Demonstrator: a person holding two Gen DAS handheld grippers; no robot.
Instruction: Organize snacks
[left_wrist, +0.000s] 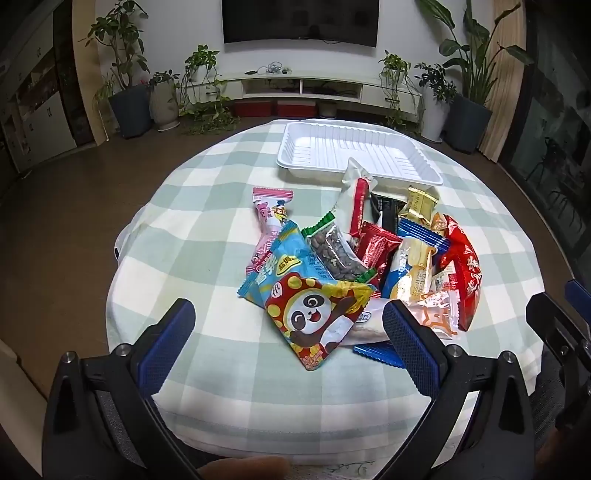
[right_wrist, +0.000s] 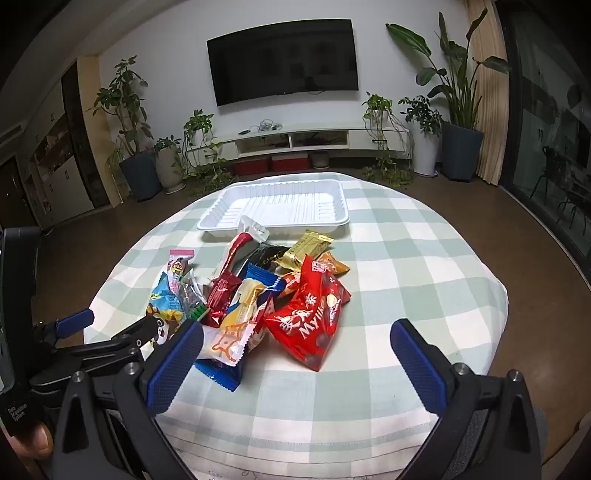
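Note:
A heap of several snack packets lies mid-table on the green-checked cloth (left_wrist: 221, 206). Nearest me in the left wrist view is a panda packet (left_wrist: 317, 317); a big red bag (right_wrist: 308, 325) lies on the heap's right side. Behind the heap stands an empty white tray (left_wrist: 354, 155), also in the right wrist view as the tray (right_wrist: 275, 210). My left gripper (left_wrist: 288, 325) hovers open just short of the panda packet, nothing between its fingers. My right gripper (right_wrist: 295, 350) is open too, in front of the red bag, touching nothing.
The round table (right_wrist: 424, 258) drops off to brown floor on all sides. Potted plants (right_wrist: 133, 140), a low white TV cabinet (right_wrist: 314, 138) and a wall TV (right_wrist: 282, 61) stand far behind. The left gripper (right_wrist: 92, 339) shows beside my right one. A thumb (left_wrist: 243, 467) shows at the bottom.

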